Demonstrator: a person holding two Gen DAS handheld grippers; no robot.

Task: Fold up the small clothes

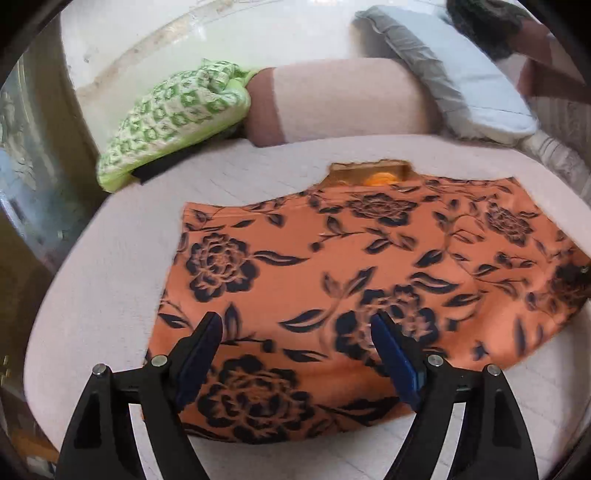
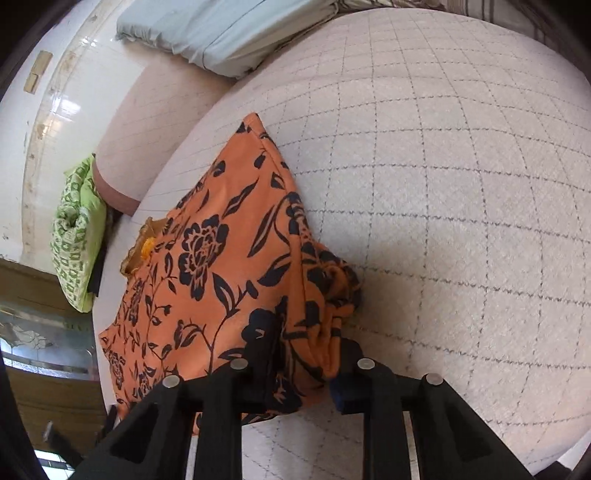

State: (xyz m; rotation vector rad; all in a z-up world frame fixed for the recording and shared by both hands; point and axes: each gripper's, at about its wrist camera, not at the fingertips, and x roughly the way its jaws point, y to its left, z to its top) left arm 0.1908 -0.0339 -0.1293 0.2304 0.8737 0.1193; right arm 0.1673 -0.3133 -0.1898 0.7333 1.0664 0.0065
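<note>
An orange garment with black flowers (image 1: pixel 332 266) lies spread on a pale quilted bed (image 1: pixel 110 258). My left gripper (image 1: pixel 295 332) is open, its fingers wide apart just above the garment's near part, holding nothing. In the right wrist view the same garment (image 2: pixel 221 258) is bunched at its near right edge. My right gripper (image 2: pixel 306 354) is shut on that bunched edge, with fabric folds between the fingers. A yellow-gold neckline (image 2: pixel 142 243) shows at the garment's far end.
A green patterned pillow (image 1: pixel 173 118) and a pink bolster (image 1: pixel 332 99) lie at the bed's far side. A folded pale blue-grey cloth (image 2: pixel 221 33) lies beyond. The quilted bed surface (image 2: pixel 461 221) stretches to the right of the garment.
</note>
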